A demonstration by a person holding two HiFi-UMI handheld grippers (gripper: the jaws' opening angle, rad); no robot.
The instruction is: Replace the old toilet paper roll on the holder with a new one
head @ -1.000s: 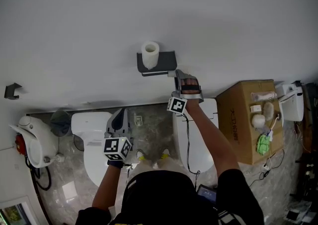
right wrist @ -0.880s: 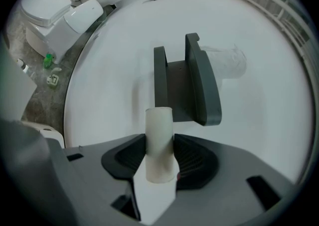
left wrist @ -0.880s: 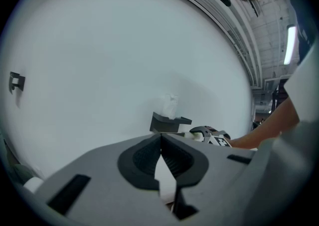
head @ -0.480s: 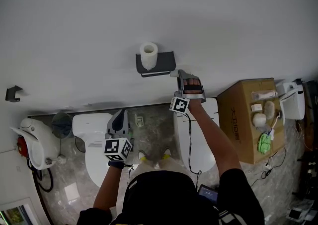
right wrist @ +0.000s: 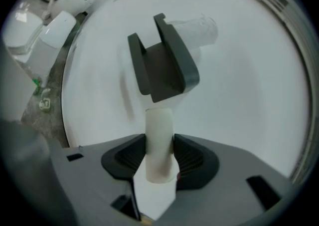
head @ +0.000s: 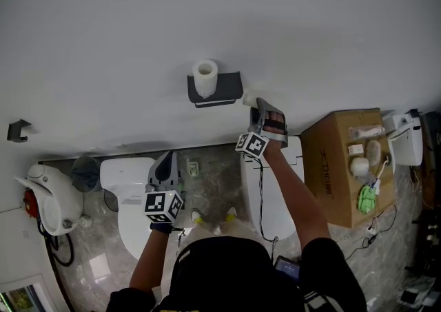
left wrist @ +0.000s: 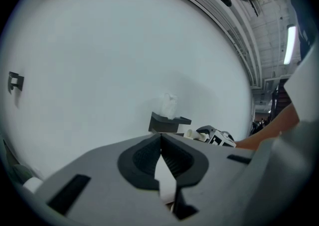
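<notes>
Right gripper view shows the dark holder (right wrist: pixel 162 65), a shelf-topped bracket fixed to the wall. A full white roll (right wrist: pixel 197 30) stands on the shelf's left end. Smaller again is a bare cardboard tube (right wrist: pixel 158 140), the spent core. It sits just right of the holder with its far end close to it; I cannot tell whether they touch. The right tongs (right wrist: pixel 159 159) are clamped across the tube's near end, one pad on each side.

The tube looks very light and thin-walled, so a hard squeeze would likely crush it; a gentle grip across its width should do. The roll looks light but bulky and soft, and its loose outer sheet could dent or unwind. Taking it across its sides with the jaws wide, or by the stiff core hole, seems safest.

The left tongs (head: pixel 164 159) hang low with jaws together and nothing between them, well apart from the holder.

The room, from above, is mostly one plain, smooth white wall (head: pixel 207 14). Below it lies a glossy grey marbled floor (head: pixel 213 173). A white toilet (head: pixel 131 200) sits under the left tongs. At the right a cardboard box (head: pixel 337 159) carries small items on top. A small dark hook (head: pixel 17 128) sits on the wall at far left.
</notes>
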